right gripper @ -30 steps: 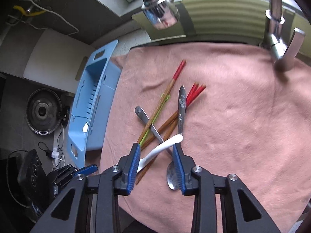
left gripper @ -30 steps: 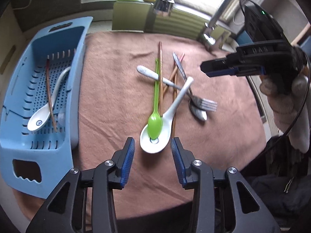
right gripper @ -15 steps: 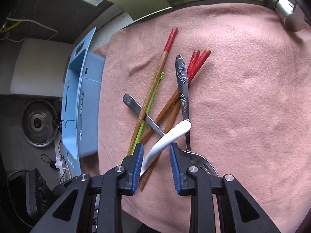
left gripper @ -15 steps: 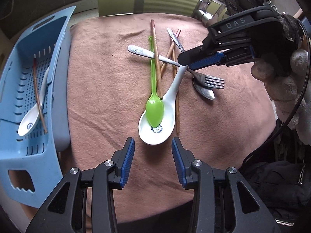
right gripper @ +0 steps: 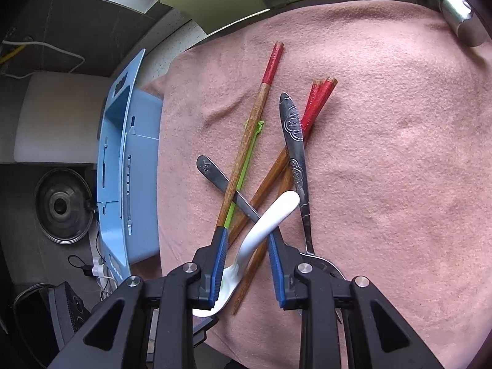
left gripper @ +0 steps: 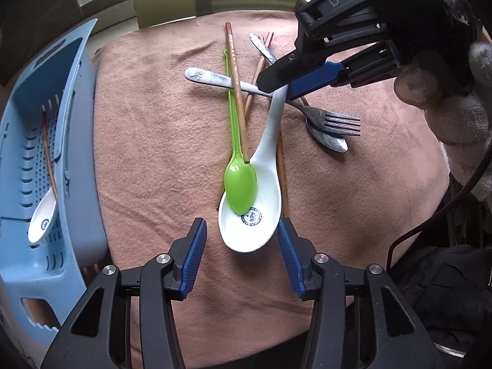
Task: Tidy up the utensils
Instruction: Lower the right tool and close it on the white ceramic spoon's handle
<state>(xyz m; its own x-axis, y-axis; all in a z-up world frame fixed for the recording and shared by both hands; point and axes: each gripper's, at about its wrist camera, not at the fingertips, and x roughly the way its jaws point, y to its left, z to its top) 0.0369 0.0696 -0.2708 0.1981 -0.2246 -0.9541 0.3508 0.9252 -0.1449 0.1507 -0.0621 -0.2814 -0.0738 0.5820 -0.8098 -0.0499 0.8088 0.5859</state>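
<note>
While straddling the white spoon [left gripper: 255, 196] bowl on the bench [left gripper: 153, 141], left claw [left gripper: 241, 246] gaping, holding nothing. Seen from the right wrist: right claw [right gripper: 247, 261] half-open around the handle; closing squarely, lifting clear of chopsticks [right gripper: 246, 160], heading basket [right gripper: 123, 166].

A matt, napped cloth [left gripper: 160, 141] is seen beneath glossy white ceramic spoon [left gripper: 255, 212] and shiny green plastic spoon [left gripper: 240, 184]. Wooden chopsticks [right gripper: 246, 156] are red-lacquered at the ends. Dull metal fork [left gripper: 332, 120] and smooth blue plastic basket [left gripper: 77, 166] are shown.
</note>
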